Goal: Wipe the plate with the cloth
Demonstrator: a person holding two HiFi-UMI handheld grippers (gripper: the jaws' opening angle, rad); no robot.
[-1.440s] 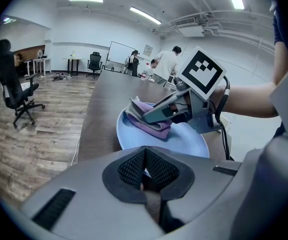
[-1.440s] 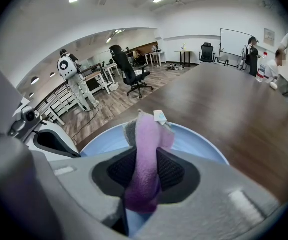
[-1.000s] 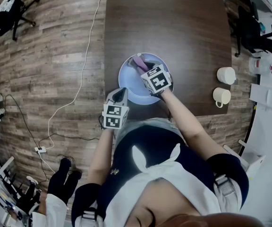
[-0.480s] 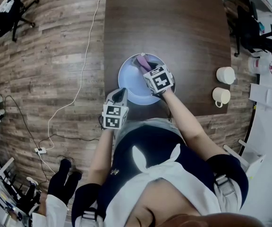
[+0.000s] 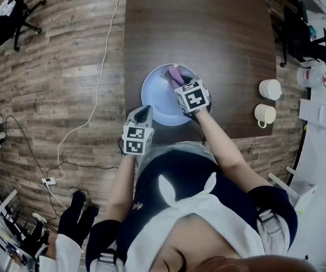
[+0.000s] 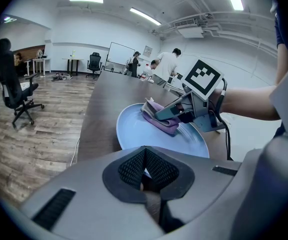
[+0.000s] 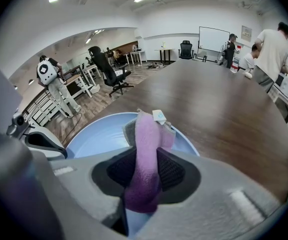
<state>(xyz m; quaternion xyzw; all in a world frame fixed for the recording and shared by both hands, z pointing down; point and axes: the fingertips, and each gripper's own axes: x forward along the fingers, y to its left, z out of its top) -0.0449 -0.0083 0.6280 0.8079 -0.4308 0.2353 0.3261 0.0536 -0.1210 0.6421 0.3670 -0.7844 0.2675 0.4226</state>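
With our right gripper [image 7: 146, 173] we pinch the purple cloth [image 7: 145, 139] on the blue plate [image 5: 154, 98], and our left gripper [image 6: 145, 170] is closed on its near rim.

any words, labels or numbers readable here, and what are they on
No text here can be read.
Tag on the cloth: too small to read.
Marker cubes: black-and-white square patterns, no letters.
Whiteboard: too far to read.
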